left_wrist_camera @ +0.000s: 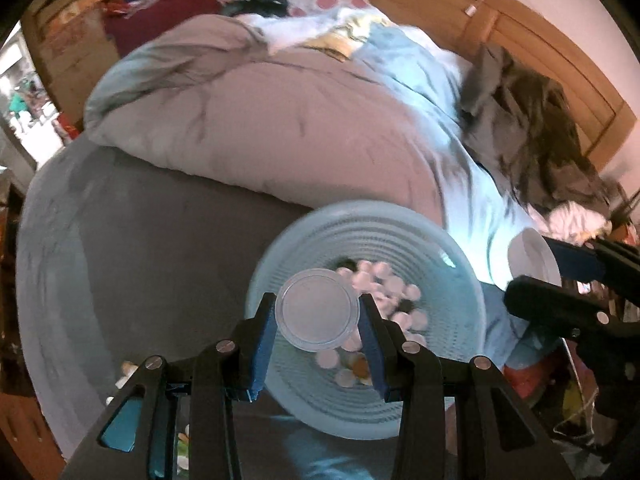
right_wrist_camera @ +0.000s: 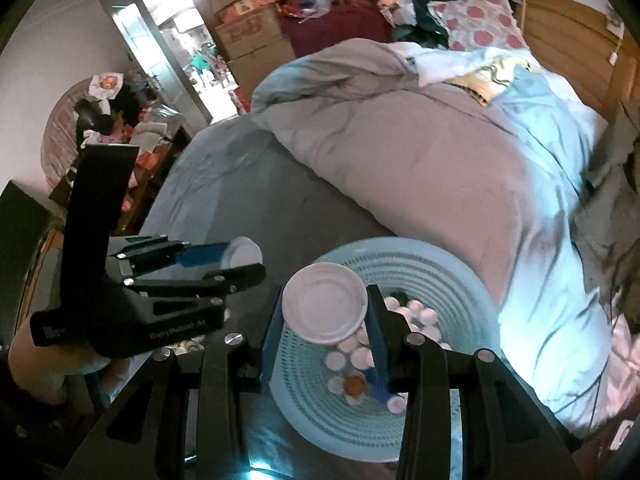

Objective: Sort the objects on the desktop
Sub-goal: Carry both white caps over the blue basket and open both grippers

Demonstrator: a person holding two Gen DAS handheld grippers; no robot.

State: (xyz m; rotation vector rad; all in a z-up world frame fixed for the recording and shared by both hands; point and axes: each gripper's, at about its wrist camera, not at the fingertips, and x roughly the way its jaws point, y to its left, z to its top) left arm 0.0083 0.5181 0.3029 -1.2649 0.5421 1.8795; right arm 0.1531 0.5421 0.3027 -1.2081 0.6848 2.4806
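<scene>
Both jaws pinching lids: clear lid [left_wrist_camera: 318,309] left, white lid [right_wrist_camera: 325,307] right, above basket [right_wrist_camera: 472,280].

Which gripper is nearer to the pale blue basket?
Right, narrowly. The right gripper, shut on a white lid, hangs over the pale blue basket. The left gripper, holding a clear lid, sits beside the basket's left rim.

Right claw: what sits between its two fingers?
A white round lid, clamped between the right claw's fingers above the blue basket, seen in the right wrist view.
</scene>
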